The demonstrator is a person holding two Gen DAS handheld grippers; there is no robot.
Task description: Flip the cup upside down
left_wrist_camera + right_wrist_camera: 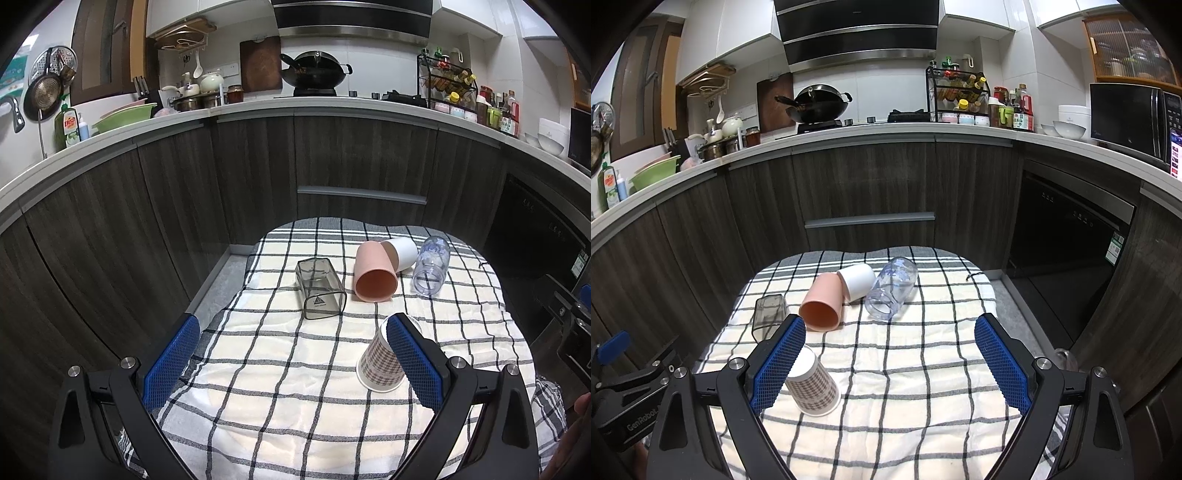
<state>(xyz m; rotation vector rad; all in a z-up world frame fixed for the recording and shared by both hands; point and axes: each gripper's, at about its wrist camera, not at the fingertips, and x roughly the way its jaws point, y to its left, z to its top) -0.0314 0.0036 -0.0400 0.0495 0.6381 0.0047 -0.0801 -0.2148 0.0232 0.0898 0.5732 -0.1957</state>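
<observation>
Several cups are on a checked cloth [280, 354]. A plaid paper cup [378, 363] stands upside down, near my left gripper's right finger; it also shows in the right wrist view [812, 387] beside that gripper's left finger. A smoky square cup [320, 288], a pink cup [375, 271], a white cup [402, 251] and a clear cup [431, 266] lie on their sides further back. My left gripper [293, 326] is open and empty above the cloth. My right gripper [890, 325] is open and empty too.
The cloth covers a small table [923, 369] in front of dark kitchen cabinets [258, 166]. A dishwasher [1067, 236] stands to the right. The left gripper's body [624, 384] shows at the left edge of the right wrist view.
</observation>
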